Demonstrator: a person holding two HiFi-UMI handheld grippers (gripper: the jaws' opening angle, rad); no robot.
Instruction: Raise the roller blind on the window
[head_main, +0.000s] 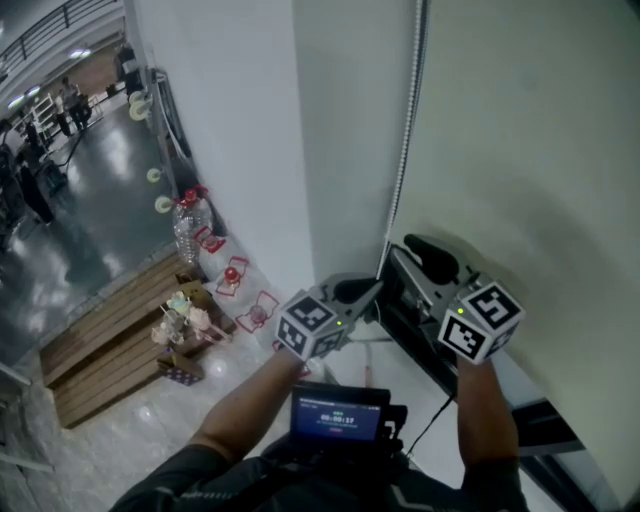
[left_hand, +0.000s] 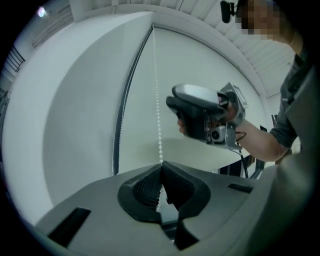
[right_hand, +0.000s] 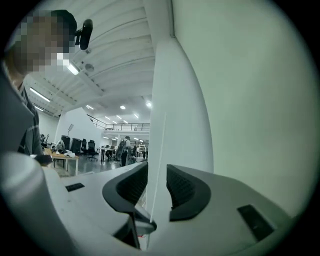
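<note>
Left gripper pinches the bead chain, right one grabs next

Left gripper view: its jaws are pressed together on the chain, low in the middle. The pale roller blind fills the frame behind.

Right gripper view: the right gripper has its jaws apart. The thin chain runs between them, and they do not press on it.

Head view: both sit at the lower middle, beside the blind. I think the right jaws should close square on the beads before the left lets go, then pull straight down
</note>
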